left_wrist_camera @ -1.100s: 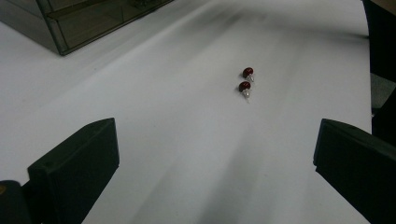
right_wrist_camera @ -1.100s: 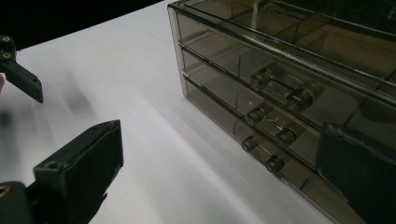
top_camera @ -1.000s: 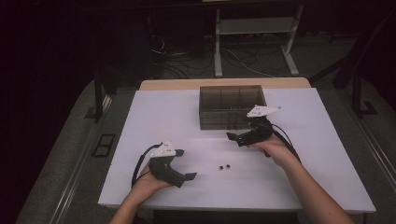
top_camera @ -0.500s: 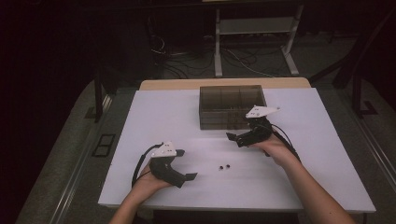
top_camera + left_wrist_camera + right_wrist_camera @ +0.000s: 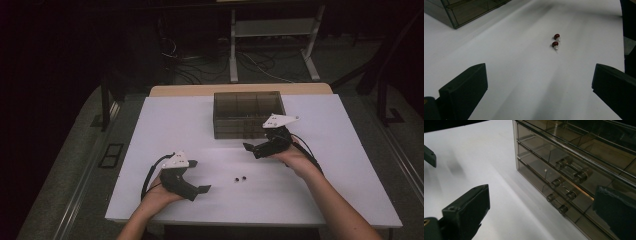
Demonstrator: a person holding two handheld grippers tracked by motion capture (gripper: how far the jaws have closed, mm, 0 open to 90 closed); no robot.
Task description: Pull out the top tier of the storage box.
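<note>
Two small dark-red earrings (image 5: 239, 178) (image 5: 555, 41) lie side by side on the white table (image 5: 170, 125), between the two hands. My left gripper (image 5: 201, 190) (image 5: 539, 92) rests near the front left edge, open, its jaws aimed at the earrings a short way ahead. A smoky transparent drawer box (image 5: 247, 113) (image 5: 574, 170) stands at the back centre, its three drawers shut, each with clear handles (image 5: 567, 168). My right gripper (image 5: 251, 148) (image 5: 541, 212) is open just in front of the box's drawer face, holding nothing.
The table's front edge (image 5: 250, 220) runs close under both forearms. Metal stand legs (image 5: 270, 45) and cables sit on the dark floor beyond the table. A strip of wood (image 5: 200, 90) shows along the far edge.
</note>
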